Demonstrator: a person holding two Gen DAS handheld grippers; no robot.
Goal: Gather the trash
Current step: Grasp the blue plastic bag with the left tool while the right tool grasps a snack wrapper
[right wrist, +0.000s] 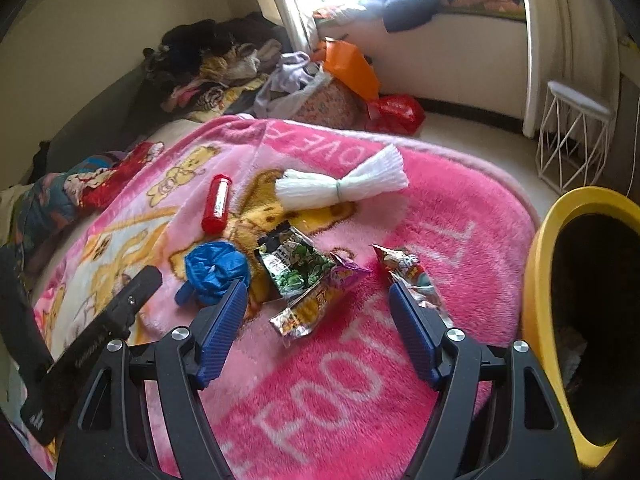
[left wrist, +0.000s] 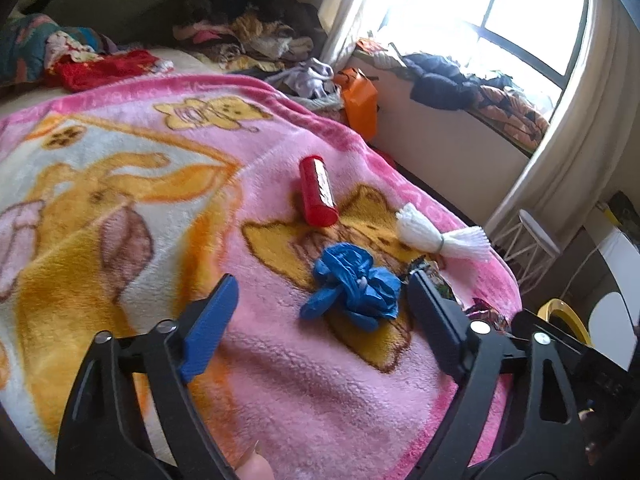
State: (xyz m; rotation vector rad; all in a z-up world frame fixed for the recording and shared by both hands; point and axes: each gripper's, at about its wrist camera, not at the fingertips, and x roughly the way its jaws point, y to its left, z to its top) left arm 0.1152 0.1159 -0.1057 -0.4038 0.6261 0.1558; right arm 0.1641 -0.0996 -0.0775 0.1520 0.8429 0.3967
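Observation:
Trash lies on a pink cartoon blanket (left wrist: 280,360). A crumpled blue glove (left wrist: 352,288) lies just ahead of my open, empty left gripper (left wrist: 324,292), nearer its right finger. A red tube (left wrist: 318,190) and a white foam net (left wrist: 440,236) lie beyond. In the right wrist view, my right gripper (right wrist: 318,300) is open and empty above a purple snack wrapper (right wrist: 320,300). A green wrapper (right wrist: 292,264), another wrapper (right wrist: 408,272) by the right finger, the glove (right wrist: 212,270), the tube (right wrist: 217,204) and the net (right wrist: 344,184) lie around it.
A yellow bin (right wrist: 540,280) with a dark inside stands at the right of the bed. Clothes pile (left wrist: 248,28) at the bed's far end. An orange bag (left wrist: 360,100), a red bag (right wrist: 396,114) and a white wire stool (right wrist: 572,136) stand on the floor.

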